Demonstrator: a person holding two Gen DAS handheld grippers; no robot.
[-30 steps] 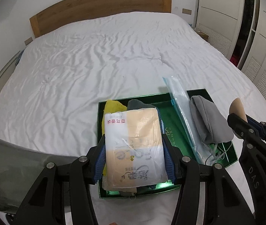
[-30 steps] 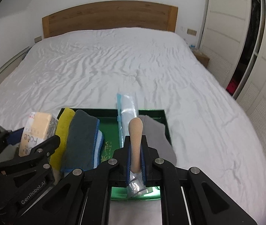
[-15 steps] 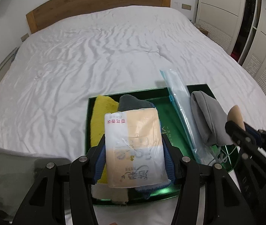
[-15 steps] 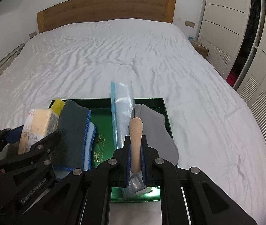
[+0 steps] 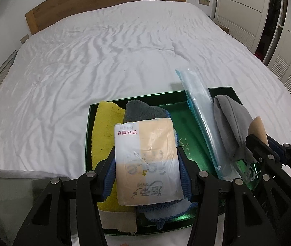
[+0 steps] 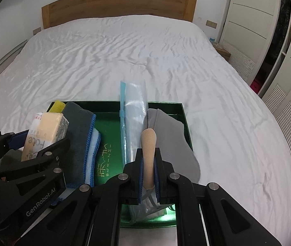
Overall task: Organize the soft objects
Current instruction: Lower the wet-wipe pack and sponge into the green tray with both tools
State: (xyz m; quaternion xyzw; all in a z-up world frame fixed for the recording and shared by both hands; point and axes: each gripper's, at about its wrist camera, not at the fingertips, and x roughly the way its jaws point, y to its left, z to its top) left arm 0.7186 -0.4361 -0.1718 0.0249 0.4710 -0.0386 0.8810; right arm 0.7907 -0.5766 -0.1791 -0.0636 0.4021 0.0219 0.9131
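Left gripper (image 5: 147, 168) fingers clamp wrapped sponge pack (image 5: 146, 160) above green tray (image 5: 198, 143) on bed (image 5: 104, 51); right gripper (image 6: 148, 176) fingers pinch tan sponge (image 6: 148, 149), tray's 3 o'clock side.

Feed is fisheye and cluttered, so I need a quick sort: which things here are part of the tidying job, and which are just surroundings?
Job:
tissue pack, held in left tool
beige sponge, held in right tool
green tray
yellow cloth
dark grey cloth
grey pouch
clear plastic bag

Surroundings:
bed
headboard
wardrobe
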